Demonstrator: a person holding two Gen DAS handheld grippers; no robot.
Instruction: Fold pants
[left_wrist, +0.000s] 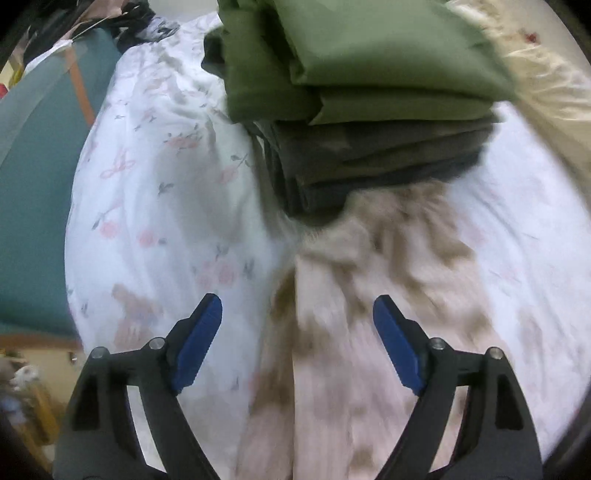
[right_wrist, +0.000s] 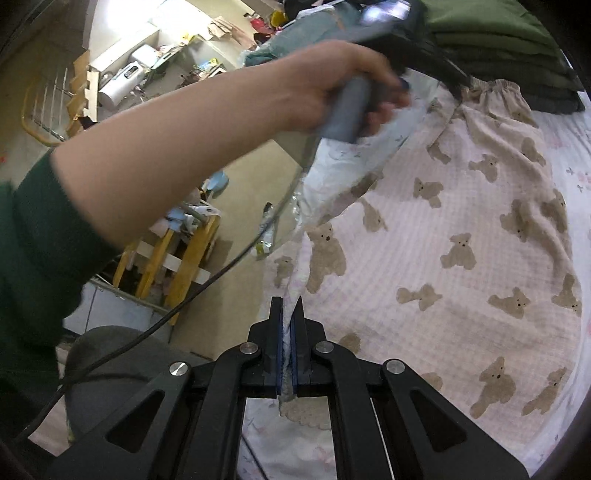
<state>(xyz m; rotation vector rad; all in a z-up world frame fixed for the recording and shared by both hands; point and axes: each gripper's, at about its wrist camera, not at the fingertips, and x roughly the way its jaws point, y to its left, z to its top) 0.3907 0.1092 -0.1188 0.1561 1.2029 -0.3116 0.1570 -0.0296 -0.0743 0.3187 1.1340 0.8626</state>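
Pink checked pants with brown teddy bears (right_wrist: 461, 229) lie spread on the bed, their gathered waistband (right_wrist: 491, 88) near a stack of folded clothes. My right gripper (right_wrist: 288, 306) is shut on the pants' edge, which is pinched between its blue pads. My left gripper (left_wrist: 297, 314) hangs open above the same pants (left_wrist: 351, 295), blurred in the left wrist view, with nothing between its blue pads (left_wrist: 201, 343). In the right wrist view a person's hand (right_wrist: 332, 85) grips the left gripper's grey handle (right_wrist: 347, 110) near the waistband.
A stack of folded green and dark clothes (left_wrist: 351, 85) sits on the floral white sheet (left_wrist: 159, 206) beyond the pants. The bed's left edge (right_wrist: 295, 206) drops to a beige floor with a yellow wooden stool (right_wrist: 177, 258), a black cable (right_wrist: 207, 280) and clutter.
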